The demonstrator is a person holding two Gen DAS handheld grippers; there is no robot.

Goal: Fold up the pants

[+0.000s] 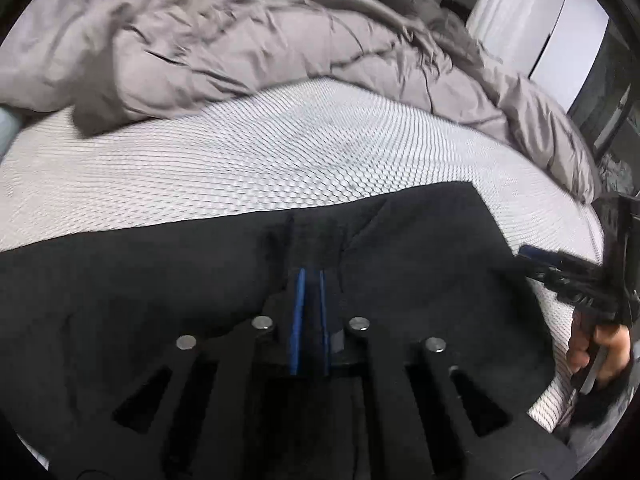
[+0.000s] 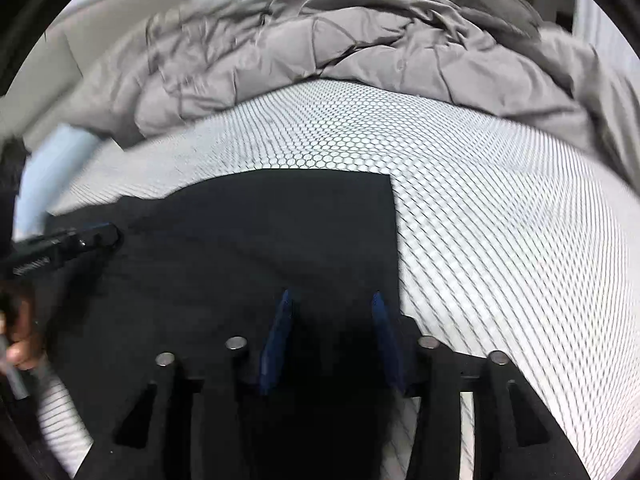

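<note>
Black pants lie flat on a bed with a white honeycomb-patterned mattress cover. In the left wrist view my left gripper is low over the pants with its blue pads nearly together, pinching a raised ridge of black cloth. In the right wrist view my right gripper is open above the pants near their right edge, nothing between the pads. The right gripper shows at the right edge of the left view, and the left gripper shows at the left edge of the right view.
A crumpled grey duvet is heaped along the far side of the bed, seen too in the right view. A white wardrobe stands at the far right. A light blue pillow lies at the left.
</note>
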